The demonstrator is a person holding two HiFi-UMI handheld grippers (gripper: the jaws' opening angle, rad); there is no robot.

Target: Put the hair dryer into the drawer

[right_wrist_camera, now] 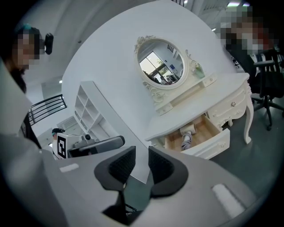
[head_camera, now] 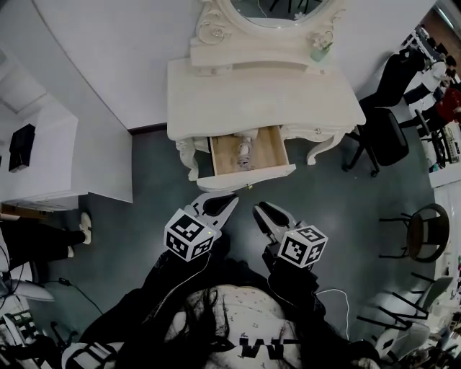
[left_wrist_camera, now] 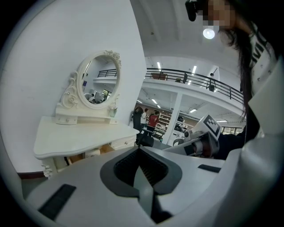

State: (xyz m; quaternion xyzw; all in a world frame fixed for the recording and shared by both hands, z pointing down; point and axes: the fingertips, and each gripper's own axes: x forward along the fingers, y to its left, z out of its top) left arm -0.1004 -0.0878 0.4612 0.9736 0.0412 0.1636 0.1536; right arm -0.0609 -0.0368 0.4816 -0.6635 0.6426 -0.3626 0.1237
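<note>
A white desk (head_camera: 266, 94) with an oval mirror (head_camera: 277, 9) is standing against a white wall (head_camera: 108, 50) on grey floor (head_camera: 338, 209), black chairs (head_camera: 389, 137) sitting nearby.

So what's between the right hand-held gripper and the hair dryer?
Head view: only bare floor and the white front of the open drawer lie between the right hand-held gripper and the hair dryer.

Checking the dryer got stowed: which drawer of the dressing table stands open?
The middle drawer, pulled out at the front, with the hair dryer lying in it; the side drawers are shut flush.
</note>
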